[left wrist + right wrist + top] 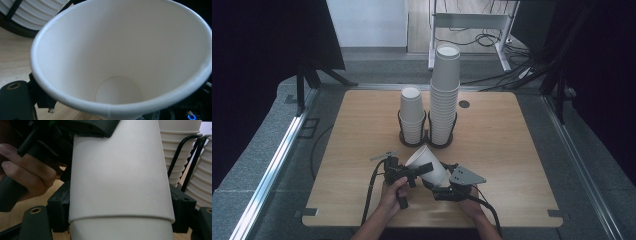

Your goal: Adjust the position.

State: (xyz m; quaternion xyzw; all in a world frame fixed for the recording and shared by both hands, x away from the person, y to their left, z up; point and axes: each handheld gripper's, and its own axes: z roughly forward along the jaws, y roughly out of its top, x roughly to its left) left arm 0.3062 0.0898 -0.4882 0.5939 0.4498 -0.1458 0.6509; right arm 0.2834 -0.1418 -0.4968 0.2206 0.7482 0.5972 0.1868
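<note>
A white paper cup [427,162] hangs tilted over the near middle of the table, its mouth turned up and to the left. My left gripper [419,171] reaches across it from the left and looks shut on its wall near the rim. My right gripper [439,186] grips its lower part from the right. In the left gripper view I look straight into the cup [120,50], with one black jaw at the lower left. In the right gripper view the cup's side [120,175] sits squeezed between both jaws, and the left gripper [92,126] presses on it at the top.
Behind the cup stand a short stack of cups [412,115] and a tall stack [444,95], each in a black wire holder. The wooden table [512,150] has bare room on both sides. A person's fingers [27,175] hold the left gripper's handle.
</note>
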